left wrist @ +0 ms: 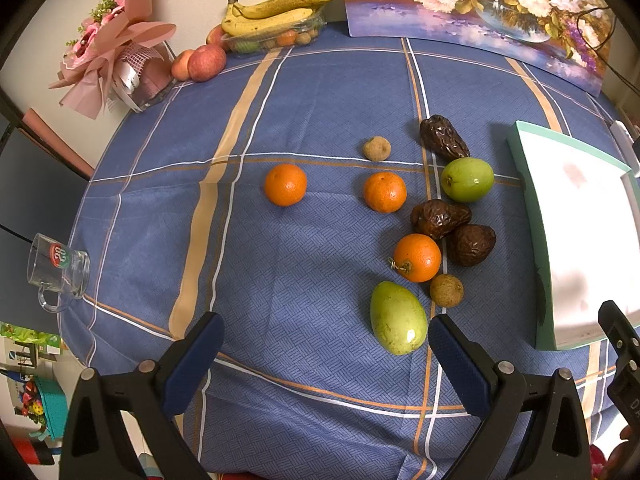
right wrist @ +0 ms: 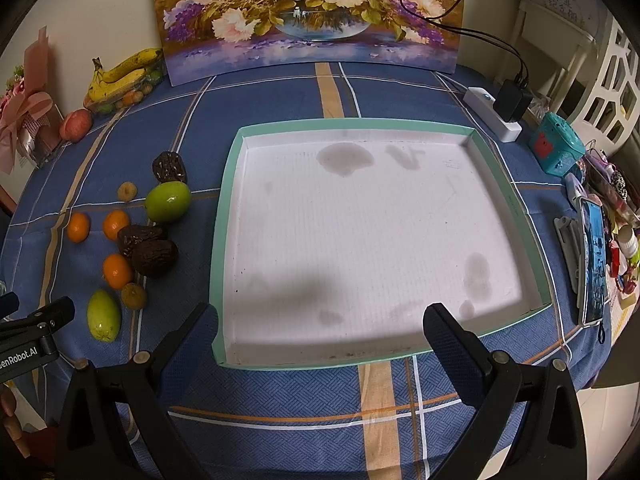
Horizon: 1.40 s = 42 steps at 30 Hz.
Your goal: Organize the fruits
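Observation:
Loose fruit lies on the blue checked tablecloth: three oranges [left wrist: 285,184], [left wrist: 385,191], [left wrist: 417,257], two green fruits [left wrist: 467,179], [left wrist: 397,317], three dark wrinkled dates [left wrist: 442,137], [left wrist: 439,218], [left wrist: 471,244] and two small brown longans [left wrist: 376,148], [left wrist: 446,289]. A white tray with a green rim [right wrist: 231,184] sits to their right with no fruit in it. My left gripper [left wrist: 325,350] is open, just short of the near green fruit. My right gripper [right wrist: 320,330] is open over the tray's near edge.
A box of bananas and small fruit [left wrist: 276,20] and red apples [left wrist: 206,62] stand at the back left beside a pink bouquet [left wrist: 108,48]. A glass mug [left wrist: 58,270] sits at the left edge. A flower painting [right wrist: 312,12], power strip [right wrist: 494,114] and phone [right wrist: 592,264] border the tray.

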Available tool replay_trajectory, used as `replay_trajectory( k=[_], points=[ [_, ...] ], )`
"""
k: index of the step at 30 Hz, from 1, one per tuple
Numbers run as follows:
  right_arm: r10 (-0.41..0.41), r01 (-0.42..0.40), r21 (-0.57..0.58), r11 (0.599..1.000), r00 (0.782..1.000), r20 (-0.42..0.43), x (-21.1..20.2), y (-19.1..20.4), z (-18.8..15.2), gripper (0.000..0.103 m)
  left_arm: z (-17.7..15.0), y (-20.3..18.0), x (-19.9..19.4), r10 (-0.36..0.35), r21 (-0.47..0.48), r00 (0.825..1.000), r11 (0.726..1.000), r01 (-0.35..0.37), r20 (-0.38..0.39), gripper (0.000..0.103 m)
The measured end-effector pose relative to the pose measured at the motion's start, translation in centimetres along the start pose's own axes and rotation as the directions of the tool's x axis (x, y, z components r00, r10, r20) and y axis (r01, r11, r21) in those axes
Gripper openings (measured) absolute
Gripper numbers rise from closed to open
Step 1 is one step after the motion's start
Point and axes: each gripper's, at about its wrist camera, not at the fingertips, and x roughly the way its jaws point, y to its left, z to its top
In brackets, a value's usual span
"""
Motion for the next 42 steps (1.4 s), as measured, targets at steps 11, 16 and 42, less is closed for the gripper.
replay_trajectory(
  k=[11,16,42],
  points=[
    [-0.001,0.001,0.0,1.0,1.0,-0.002,0.1,0.0,-0.1,0.102,-0.1,0.0,0.1,0.0,0.0,1.0,1.0,0.0,0.0,0.103],
    [-0.001,0.001,-0.001,1.0,1.0,-0.002,0.1,0.0,-0.2,0.102,-0.2,0.0,0.1,0.0,0.001,1.0,1.0,0.0,0.0,0.103],
    [0.113,-0.117,0.059,0.991,0.992,0.064,-1.2,-0.2,0.5,0.102,-0.1,1.1,1.1,-0.113,-0.102,0.993,0.989,0.109,-0.039,0.095]
  ],
)
